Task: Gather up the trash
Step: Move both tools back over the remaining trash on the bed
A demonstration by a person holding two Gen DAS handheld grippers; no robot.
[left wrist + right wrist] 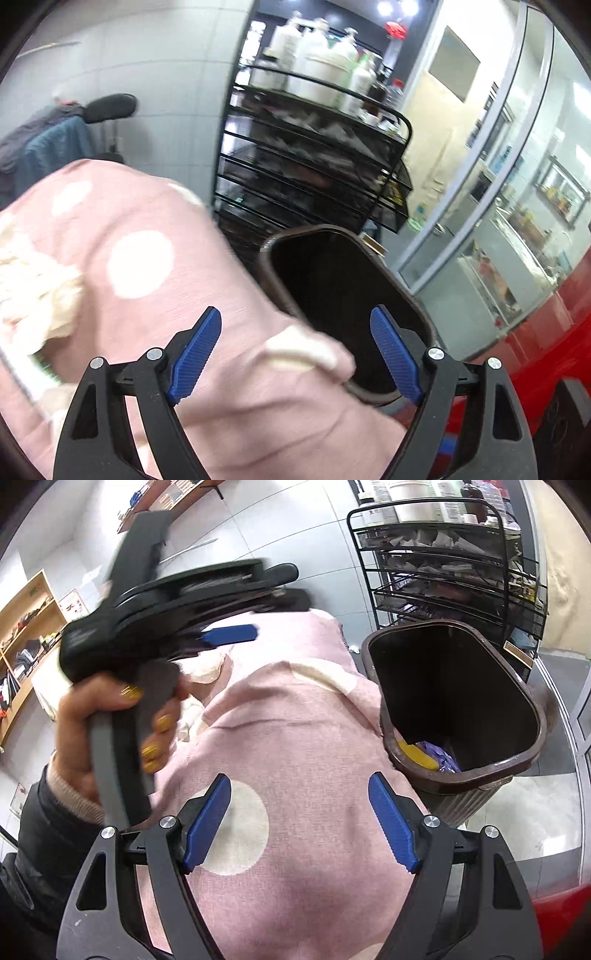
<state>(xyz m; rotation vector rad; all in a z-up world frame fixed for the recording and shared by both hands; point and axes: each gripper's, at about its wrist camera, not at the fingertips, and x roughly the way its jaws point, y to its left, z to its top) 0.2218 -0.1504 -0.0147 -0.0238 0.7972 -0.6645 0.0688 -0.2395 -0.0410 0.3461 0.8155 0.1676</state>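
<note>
A brown trash bin (266,254) (373,653) stands open beside a pink cloth with white dots (147,206) (295,709). At the bin's bottom lie a yellow piece (417,757) and crumpled purple trash (441,758). Crumpled cream paper (33,288) (203,672) rests on the cloth. My left gripper (295,317) is open with nothing between its fingers, over the cloth's edge and the bin's near rim. In the right wrist view a hand (85,720) holds it, blurred, with one blue pad (231,634) showing. My right gripper (300,779) is open and empty above the cloth.
A black wire rack (314,147) (443,572) carrying white bottles stands just behind the bin. Glass panels (498,184) run along the right, with a red surface (535,350) below them. Wooden shelves (29,627) line the left wall. Clothes hang over a chair (55,147).
</note>
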